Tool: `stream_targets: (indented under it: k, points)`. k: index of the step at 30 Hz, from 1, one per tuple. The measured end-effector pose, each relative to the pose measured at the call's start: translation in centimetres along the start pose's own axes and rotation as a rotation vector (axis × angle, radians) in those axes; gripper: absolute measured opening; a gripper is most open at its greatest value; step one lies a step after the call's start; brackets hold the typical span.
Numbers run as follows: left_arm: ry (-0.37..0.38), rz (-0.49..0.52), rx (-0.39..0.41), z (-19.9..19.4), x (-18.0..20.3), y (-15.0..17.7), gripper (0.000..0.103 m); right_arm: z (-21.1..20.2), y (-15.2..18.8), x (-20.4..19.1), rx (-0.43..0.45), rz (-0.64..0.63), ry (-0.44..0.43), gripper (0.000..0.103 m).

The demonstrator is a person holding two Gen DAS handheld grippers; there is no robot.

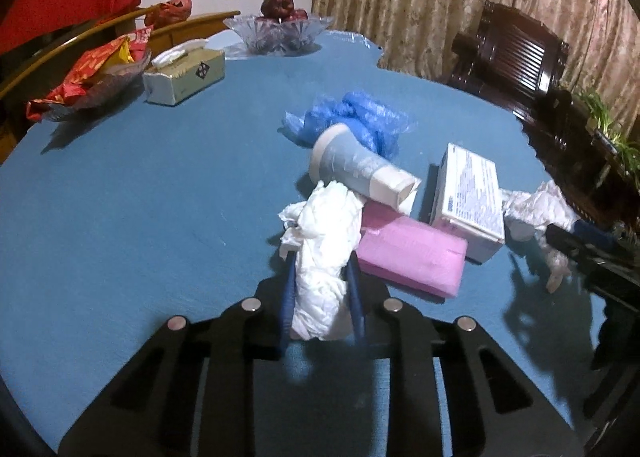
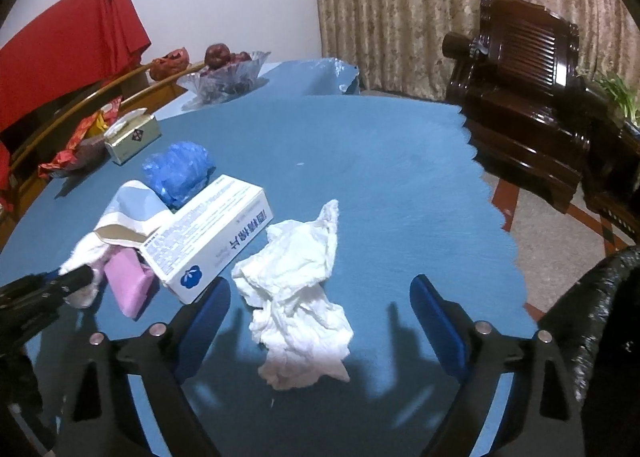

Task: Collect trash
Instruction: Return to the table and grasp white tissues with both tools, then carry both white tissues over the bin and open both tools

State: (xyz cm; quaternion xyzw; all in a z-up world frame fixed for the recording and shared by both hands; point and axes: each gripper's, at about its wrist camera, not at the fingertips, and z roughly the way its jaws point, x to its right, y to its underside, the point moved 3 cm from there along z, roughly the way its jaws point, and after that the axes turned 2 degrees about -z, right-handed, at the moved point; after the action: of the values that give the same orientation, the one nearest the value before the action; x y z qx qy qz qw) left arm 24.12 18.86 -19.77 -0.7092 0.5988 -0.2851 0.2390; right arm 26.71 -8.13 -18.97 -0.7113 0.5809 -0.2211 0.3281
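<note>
Left tongs clamp a crumpled white tissue above the blue desk; right tongs gape wide.

The gripped wad rises between the closed blue fingers, in front of a tipped paper cup and a pink pack. The right tongs hold nothing, their spread fingers flanking a second crumpled tissue lying on the desk just beside a white carton.

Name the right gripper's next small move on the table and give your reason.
Probably close the right gripper on the crumpled white tissue: its blue fingers stand wide open on either side of it, while the left gripper is shut on another white tissue wad.
</note>
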Motion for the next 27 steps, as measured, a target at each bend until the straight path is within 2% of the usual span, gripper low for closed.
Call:
stream_targets:
  k: [5, 8, 16, 19, 27]
  points:
    - [0.014, 0.0, 0.034, -1.7, 0.6, -0.4, 0.022, 0.9, -0.4, -0.7, -0.015, -0.013, -0.011, 0.079]
    - [0.029, -0.001, 0.045, -2.5, 1.1, -0.6, 0.022, 1.6, -0.4, -1.1, -0.047, -0.025, -0.02, 0.069]
    - [0.059, 0.012, 0.048, -3.3, 2.7, -0.7, 0.022, 2.0, 0.4, -1.9, -0.098, -0.046, -0.088, 0.022]
    - [0.064, 0.018, 0.052, -3.6, 3.1, -0.8, 0.022, 1.3, 0.4, -1.9, -0.084, -0.043, -0.099, 0.019]
    - [0.066, 0.038, 0.069, -4.3, 4.3, -1.0, 0.022, -2.0, 0.0, -1.4, -0.024, -0.031, -0.119, 0.019]
